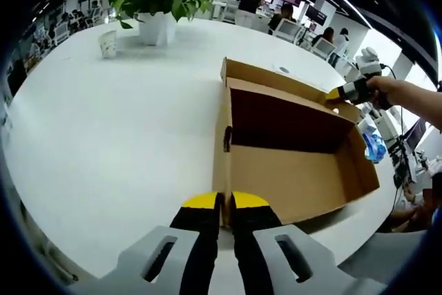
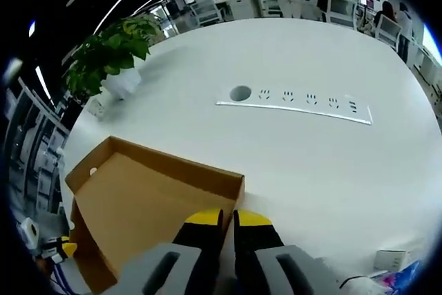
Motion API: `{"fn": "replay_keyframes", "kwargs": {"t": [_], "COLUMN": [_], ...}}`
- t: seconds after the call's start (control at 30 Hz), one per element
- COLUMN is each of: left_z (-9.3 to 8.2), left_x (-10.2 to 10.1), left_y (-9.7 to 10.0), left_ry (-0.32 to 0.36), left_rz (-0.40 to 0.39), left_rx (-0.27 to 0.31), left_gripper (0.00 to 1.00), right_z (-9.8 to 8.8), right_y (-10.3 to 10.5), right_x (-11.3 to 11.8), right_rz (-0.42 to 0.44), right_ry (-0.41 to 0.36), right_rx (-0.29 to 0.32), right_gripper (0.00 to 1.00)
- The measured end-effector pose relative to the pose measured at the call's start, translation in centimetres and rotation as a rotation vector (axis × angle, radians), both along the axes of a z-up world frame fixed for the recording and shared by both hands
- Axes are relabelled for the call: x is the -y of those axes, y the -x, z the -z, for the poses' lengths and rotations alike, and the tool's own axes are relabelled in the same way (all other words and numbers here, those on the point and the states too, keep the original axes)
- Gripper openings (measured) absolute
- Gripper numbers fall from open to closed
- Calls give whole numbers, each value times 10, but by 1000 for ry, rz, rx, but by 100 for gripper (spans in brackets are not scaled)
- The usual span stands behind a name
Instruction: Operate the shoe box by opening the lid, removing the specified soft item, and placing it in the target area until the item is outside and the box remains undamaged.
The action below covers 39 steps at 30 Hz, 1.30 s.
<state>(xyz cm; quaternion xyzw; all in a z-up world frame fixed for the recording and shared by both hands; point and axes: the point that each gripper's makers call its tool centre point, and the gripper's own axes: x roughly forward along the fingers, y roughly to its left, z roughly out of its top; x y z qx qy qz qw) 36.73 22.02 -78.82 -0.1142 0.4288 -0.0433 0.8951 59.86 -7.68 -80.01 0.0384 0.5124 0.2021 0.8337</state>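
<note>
Open brown cardboard shoe box (image 1: 290,150), frame centre: walls pinched by left gripper (image 1: 224,202) and right gripper (image 2: 228,220); tearing risked if pulled apart.

My left tongs (image 1: 225,202) cover the near wall of the shoe box (image 1: 297,170) where they meet it; I cannot tell the grip. Right tongs (image 2: 228,220) likewise hide the box (image 2: 138,205) edge beneath them. Box's lower corner is cut off in the right gripper view. People beyond the counter (image 1: 124,122) are too blurred to make out.
</note>
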Motion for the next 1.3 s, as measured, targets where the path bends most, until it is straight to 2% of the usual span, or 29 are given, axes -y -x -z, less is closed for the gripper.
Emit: {"fn": "replay_keyframes", "kwargs": {"t": [0.2, 0.57, 1.3], "left_z": [0, 1, 0], "left_x": [0, 0, 2], "left_y": [0, 0, 2], "left_ry": [6, 18, -1], "left_rz": [0, -9, -10], "left_rx": [-3, 0, 3], "left_gripper": [3, 3, 3], "right_z": [-4, -25, -58], "right_y": [0, -1, 5], "right_x": [0, -5, -2], "right_rz": [7, 21, 6], "right_ry": [0, -35, -65], "right_rx": [6, 45, 133], "right_gripper": [0, 0, 0]}}
